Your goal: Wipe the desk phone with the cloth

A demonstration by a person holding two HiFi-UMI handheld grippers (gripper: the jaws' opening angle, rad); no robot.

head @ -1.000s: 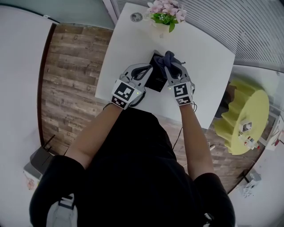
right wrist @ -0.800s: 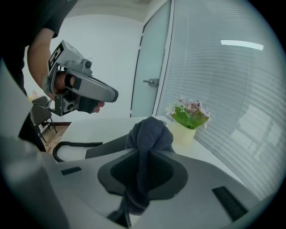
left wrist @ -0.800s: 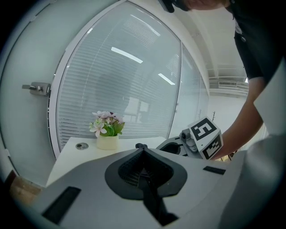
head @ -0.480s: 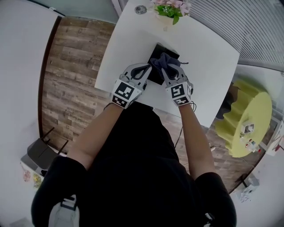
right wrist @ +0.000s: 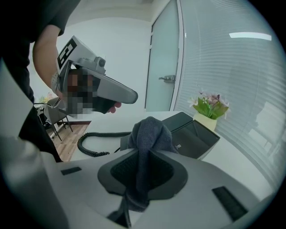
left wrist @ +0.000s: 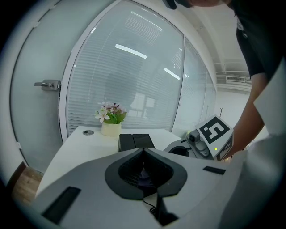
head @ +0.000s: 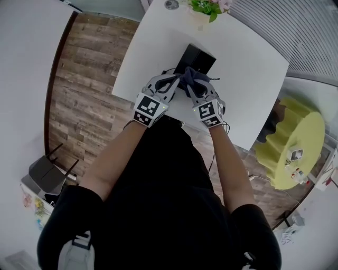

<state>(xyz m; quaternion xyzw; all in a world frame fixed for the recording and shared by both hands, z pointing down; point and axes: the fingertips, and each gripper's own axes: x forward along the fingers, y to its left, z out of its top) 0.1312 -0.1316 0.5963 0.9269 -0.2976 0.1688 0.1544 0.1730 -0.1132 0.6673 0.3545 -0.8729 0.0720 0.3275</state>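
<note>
A black desk phone [head: 196,57] sits on the white table [head: 248,79]. My right gripper [head: 191,87] is shut on a dark grey-blue cloth [right wrist: 149,134], which bunches up over the phone's near end [right wrist: 196,134]. The phone's coiled cord [right wrist: 89,150] lies on the table to the left. My left gripper [head: 174,83] hovers just left of the cloth, jaws together. A bluish sliver shows between its pads in the left gripper view; I cannot tell whether it is gripped. From there the phone [left wrist: 134,142] lies straight ahead.
A white pot of pink flowers [head: 208,8] stands at the table's far edge, beside a small round metal disc [head: 171,4]. A wooden floor [head: 79,79] lies to the left. A yellow round stool or table [head: 296,147] stands to the right.
The right gripper has dragged the cloth from the middle of the phone toward its near end. The left gripper has closed in beside the cloth.
</note>
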